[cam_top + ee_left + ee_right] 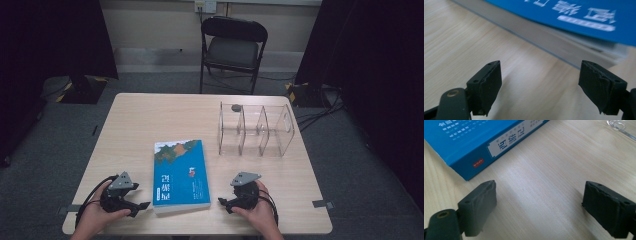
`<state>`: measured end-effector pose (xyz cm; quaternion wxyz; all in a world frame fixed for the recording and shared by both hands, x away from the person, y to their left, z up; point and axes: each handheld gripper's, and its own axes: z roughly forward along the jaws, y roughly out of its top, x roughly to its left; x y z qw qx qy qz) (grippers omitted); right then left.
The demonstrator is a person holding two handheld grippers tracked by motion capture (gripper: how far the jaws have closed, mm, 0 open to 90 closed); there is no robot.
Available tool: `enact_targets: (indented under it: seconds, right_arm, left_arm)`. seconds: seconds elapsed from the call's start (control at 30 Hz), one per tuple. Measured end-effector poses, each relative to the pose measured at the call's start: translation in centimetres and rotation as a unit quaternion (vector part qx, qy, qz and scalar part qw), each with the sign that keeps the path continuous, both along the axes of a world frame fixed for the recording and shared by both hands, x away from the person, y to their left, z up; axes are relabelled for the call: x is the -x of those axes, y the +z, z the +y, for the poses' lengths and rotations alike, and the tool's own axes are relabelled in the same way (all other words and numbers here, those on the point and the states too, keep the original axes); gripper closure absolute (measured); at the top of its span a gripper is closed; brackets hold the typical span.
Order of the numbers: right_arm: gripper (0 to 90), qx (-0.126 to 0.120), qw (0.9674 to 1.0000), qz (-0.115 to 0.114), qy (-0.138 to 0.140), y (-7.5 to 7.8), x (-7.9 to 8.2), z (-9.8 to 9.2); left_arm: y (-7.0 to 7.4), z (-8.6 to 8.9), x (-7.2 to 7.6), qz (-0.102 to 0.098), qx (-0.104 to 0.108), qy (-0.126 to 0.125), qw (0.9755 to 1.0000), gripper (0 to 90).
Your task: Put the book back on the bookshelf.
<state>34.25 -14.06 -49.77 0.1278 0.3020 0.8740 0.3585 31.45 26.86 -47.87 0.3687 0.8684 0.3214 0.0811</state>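
Note:
A thick blue book (181, 175) lies flat near the front middle of the wooden table (150, 115). My left gripper (141, 207) rests low on the table just left of the book, jaws open and pointing at its page edge (544, 37), nothing between the pads (486, 85). On the other side, my right gripper (223, 202) sits open a short way from the spine (499, 143), which carries a white title label. Its pads (480, 202) hold nothing and are apart from the book.
A clear acrylic organizer (255, 130) with several upright dividers stands at the back right of the table; its corner (621, 126) appears in the right gripper view. A black folding chair (232, 47) stands beyond the far edge. Cables lie on the floor.

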Motion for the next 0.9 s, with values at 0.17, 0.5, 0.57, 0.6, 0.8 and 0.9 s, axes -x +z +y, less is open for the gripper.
enact_targets:
  seconds: [0.17,0.5,0.57,0.6,0.8,0.9]
  right_arm:
    - [13.7,0.007,0.9999,0.004,0.011,0.2,-0.1,0.1]
    - [14.1,0.017,0.9989,0.011,0.043,0.4,0.3,0.3]
    - [14.4,0.02,0.9986,0.009,0.049,0.5,0.4,0.3]
    - [14.8,0.018,0.9985,0.01,0.05,0.4,0.4,0.3]
    - [14.4,0.017,0.9983,0.01,0.054,0.5,0.5,0.7]
    - [14.5,0.022,0.9977,0.001,0.064,0.6,0.5,1.0]
  left_arm:
    - [0.1,-0.8,0.5,0.002,0.006,-0.03,0.9995,14.9]
    - [-0.1,-1.4,1.4,0.015,-0.014,-0.057,0.9982,15.5]
    - [-0.2,-1.7,1.7,0.01,-0.023,-0.065,0.9975,15.5]
    - [-0.2,-1.9,1.7,0.005,-0.023,-0.067,0.9975,15.5]
    - [-0.8,-3.2,1.6,0.003,-0.032,-0.066,0.9973,15.6]
    - [-1.1,-3.8,1.4,-0.004,-0.041,-0.059,0.9974,16.9]
